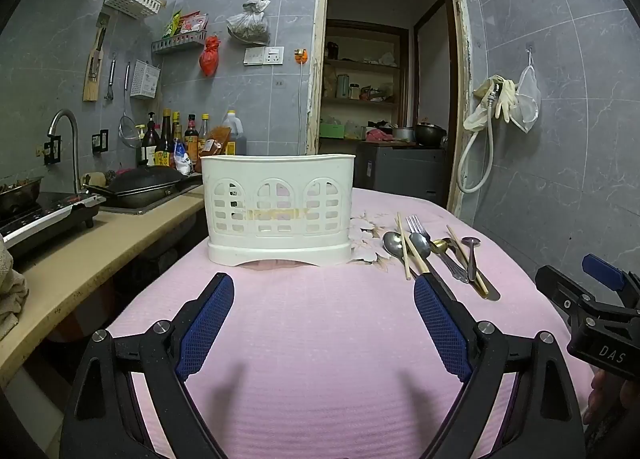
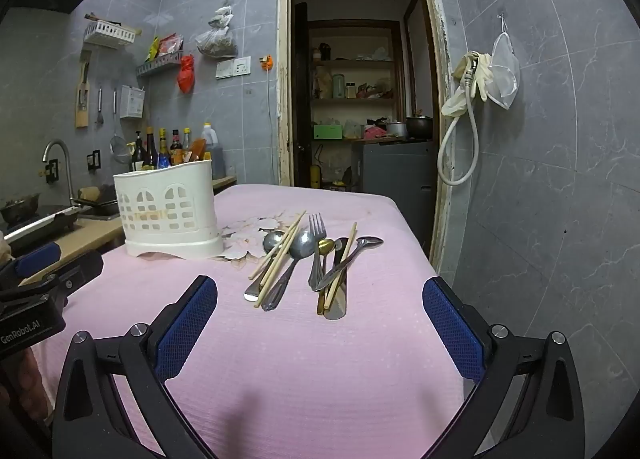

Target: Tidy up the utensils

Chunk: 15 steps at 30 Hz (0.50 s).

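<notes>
Left wrist view caught white letters "DAS" on the black body of the right claw (image 1: 600,291) at the frame's right edge; the right wrist view showed "GenRobot.AI" on the left claw (image 2: 36,271) at its left edge. No other writing could be read; a worn yellowish label strip on the white caddy (image 1: 278,211) was illegible.

Both claws were spread wide with nothing between their blue mesh-textured pads (image 2: 186,329), hovering over the pink cloth (image 2: 300,359) that covered the counter. The left claw (image 1: 324,323) faced the caddy, a white plastic holder with arched, slotted window cut-outs, standing upright on the cloth. Just to its right lay the utensils (image 2: 308,263) in a loose heap: two steel spoons (image 2: 302,245), a steel fork (image 2: 317,227), a gold-coloured spoon (image 2: 326,246), a small ladle-like spoon (image 2: 370,242) and pale wooden chopsticks (image 2: 280,255), crossing one another beside a floral print on the cloth. The right claw (image 2: 320,329) pointed toward this heap, with bare cloth between.

Behind stood sauce bottles (image 1: 176,135), a black wok (image 1: 140,183) by a curved tap (image 1: 66,127), grey marbled wall tiles and an open doorway (image 1: 384,71).
</notes>
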Motion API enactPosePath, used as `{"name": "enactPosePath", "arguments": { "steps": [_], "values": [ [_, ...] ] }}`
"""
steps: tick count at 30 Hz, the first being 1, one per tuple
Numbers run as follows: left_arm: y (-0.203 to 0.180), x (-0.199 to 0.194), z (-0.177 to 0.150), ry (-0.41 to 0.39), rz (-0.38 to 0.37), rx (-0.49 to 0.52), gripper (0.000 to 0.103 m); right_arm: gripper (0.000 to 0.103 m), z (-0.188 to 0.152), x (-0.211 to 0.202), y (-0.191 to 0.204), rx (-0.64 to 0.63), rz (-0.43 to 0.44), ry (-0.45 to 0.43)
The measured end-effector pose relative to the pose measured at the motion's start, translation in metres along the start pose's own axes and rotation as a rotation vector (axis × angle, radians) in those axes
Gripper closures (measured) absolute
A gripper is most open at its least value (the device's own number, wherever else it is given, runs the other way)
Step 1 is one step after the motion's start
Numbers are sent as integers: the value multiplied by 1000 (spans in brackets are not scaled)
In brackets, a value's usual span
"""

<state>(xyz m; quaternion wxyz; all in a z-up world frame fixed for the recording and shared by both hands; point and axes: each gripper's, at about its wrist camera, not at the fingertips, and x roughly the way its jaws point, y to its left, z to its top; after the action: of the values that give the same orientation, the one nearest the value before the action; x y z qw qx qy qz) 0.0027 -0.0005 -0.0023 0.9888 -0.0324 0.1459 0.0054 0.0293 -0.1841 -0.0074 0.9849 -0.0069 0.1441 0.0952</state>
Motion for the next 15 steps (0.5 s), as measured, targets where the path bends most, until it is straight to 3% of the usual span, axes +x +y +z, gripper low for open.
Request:
{"name": "enactPosePath", "arguments": {
  "steps": [15],
  "values": [
    [-1, 2, -2, 3, -1, 0, 15, 0, -1, 2, 0, 2, 1, 7]
  ]
}}
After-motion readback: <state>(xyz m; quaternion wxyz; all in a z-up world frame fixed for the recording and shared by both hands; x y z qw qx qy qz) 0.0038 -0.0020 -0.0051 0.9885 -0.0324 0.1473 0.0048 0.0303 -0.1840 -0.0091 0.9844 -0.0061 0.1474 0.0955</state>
